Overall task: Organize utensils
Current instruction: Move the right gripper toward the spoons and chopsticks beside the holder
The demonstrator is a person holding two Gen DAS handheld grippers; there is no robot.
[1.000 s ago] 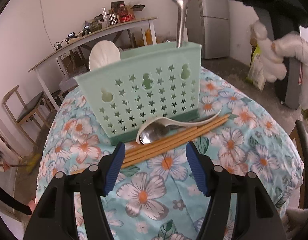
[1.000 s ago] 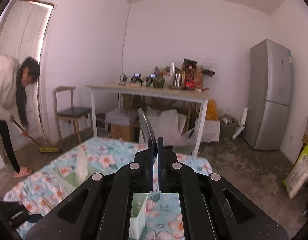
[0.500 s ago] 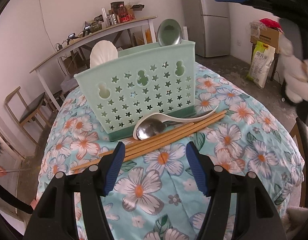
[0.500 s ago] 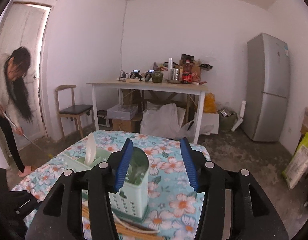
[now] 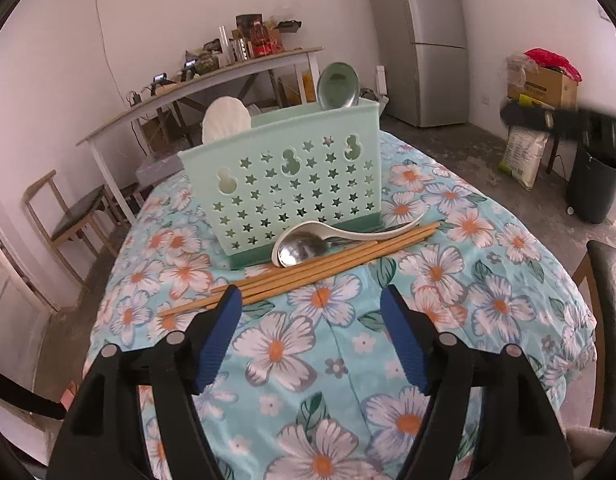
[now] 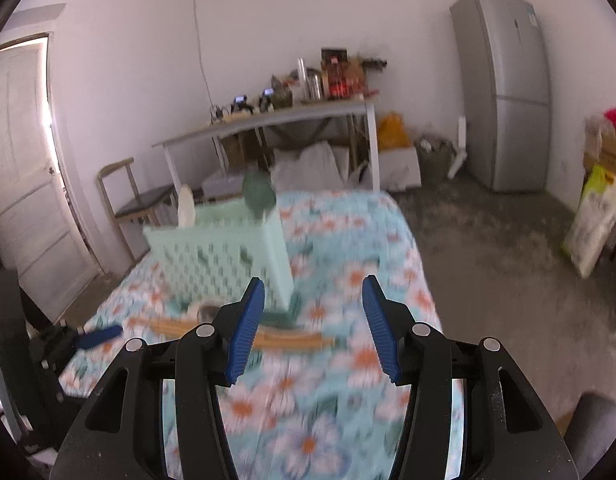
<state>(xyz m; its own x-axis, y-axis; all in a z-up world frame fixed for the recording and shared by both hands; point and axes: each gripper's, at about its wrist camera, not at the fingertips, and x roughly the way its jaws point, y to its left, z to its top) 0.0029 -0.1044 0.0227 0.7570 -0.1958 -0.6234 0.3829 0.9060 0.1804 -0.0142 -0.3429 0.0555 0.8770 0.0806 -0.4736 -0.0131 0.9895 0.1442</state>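
Hovering both grippers empty over the floral tablecloth (image 5: 448, 292): your left gripper (image 5: 310, 334) has its jaws spread wide with nothing between the blue pads, low and just short of the chopsticks (image 5: 324, 266); your right gripper (image 6: 314, 322) is likewise open and holding nothing, off to the right side with its view motion-blurred, so don't trust fine detail there. The mint utensil caddy (image 5: 284, 184) stands upright mid-table. It already holds a metal spoon (image 5: 338, 86) bowl-up at its right end and a white ladle-like piece (image 5: 226, 118) at the left end, both standing, which I read as long items sorted handle-down by compartment; I can't see the dividers inside. Left to sort, by my judgement: a white ceramic spoon (image 5: 348, 232) with a metal spoon (image 5: 302, 248) nested in it, lying against the caddy's front base, and the chopsticks bundled just in front of them, angled across the cloth. The chopsticks lie nearest your left jaws, so they look like the easy next pick; pinch near the middle or they may fan out. The nested spoons touch, so expect one to drag the other.
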